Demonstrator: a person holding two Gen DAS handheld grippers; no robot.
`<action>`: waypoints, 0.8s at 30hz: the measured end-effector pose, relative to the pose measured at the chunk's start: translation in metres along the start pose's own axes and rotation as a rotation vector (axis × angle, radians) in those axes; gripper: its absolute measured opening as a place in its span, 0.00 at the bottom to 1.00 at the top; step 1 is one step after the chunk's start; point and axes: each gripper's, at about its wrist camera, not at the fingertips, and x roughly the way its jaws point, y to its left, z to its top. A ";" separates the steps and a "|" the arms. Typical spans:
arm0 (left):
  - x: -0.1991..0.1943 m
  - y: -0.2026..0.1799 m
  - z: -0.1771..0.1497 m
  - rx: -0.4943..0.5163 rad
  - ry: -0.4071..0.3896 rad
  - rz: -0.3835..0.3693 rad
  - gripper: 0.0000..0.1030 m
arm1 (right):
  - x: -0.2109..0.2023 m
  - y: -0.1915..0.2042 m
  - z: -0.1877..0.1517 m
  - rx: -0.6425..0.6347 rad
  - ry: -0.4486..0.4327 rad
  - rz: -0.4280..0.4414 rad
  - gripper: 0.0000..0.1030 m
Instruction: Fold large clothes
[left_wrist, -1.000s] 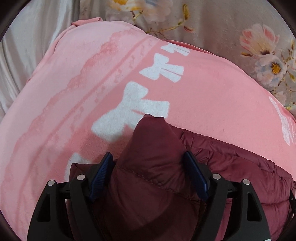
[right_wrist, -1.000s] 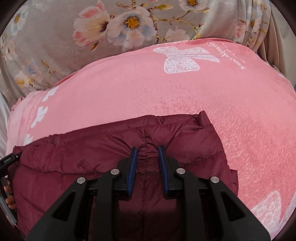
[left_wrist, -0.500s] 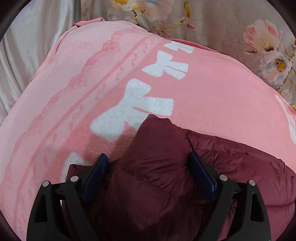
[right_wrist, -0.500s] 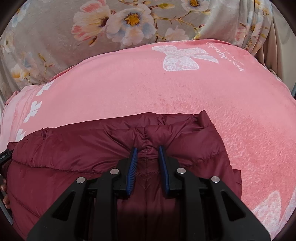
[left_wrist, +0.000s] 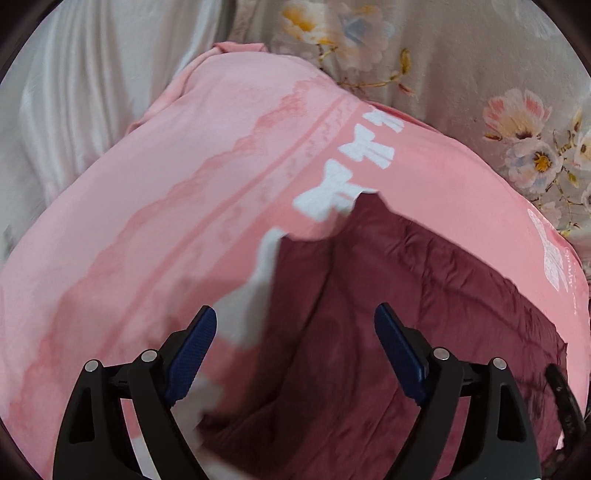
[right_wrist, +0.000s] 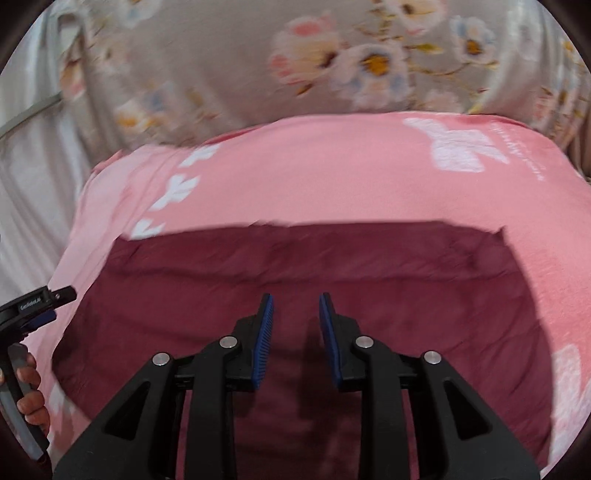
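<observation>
The left gripper (left_wrist: 295, 325) is pointing steeply downward, and its two fingers with blue pads (left_wrist: 192, 354) are standing wide apart, with nothing pressed between them. The right gripper (right_wrist: 296, 306) is also tilting downward, and its fingers are standing only a little apart; the blue pads (right_wrist: 263, 341) are not squeezing anything, as far as the blurred picture is letting me judge. At the left border of the right wrist view, the person's left hand (right_wrist: 31, 391) is wrapping its fingers around the handle of the other gripper, and only some of these fingers are showing.
</observation>
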 end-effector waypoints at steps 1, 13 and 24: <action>-0.005 0.010 -0.008 -0.014 0.005 0.002 0.82 | 0.004 0.010 -0.008 -0.014 0.017 0.009 0.24; 0.007 0.040 -0.061 -0.147 0.098 -0.089 0.82 | 0.023 0.021 -0.041 -0.040 0.016 -0.015 0.23; -0.016 0.009 -0.055 -0.060 0.089 -0.153 0.21 | -0.013 0.018 -0.046 0.021 0.050 0.063 0.19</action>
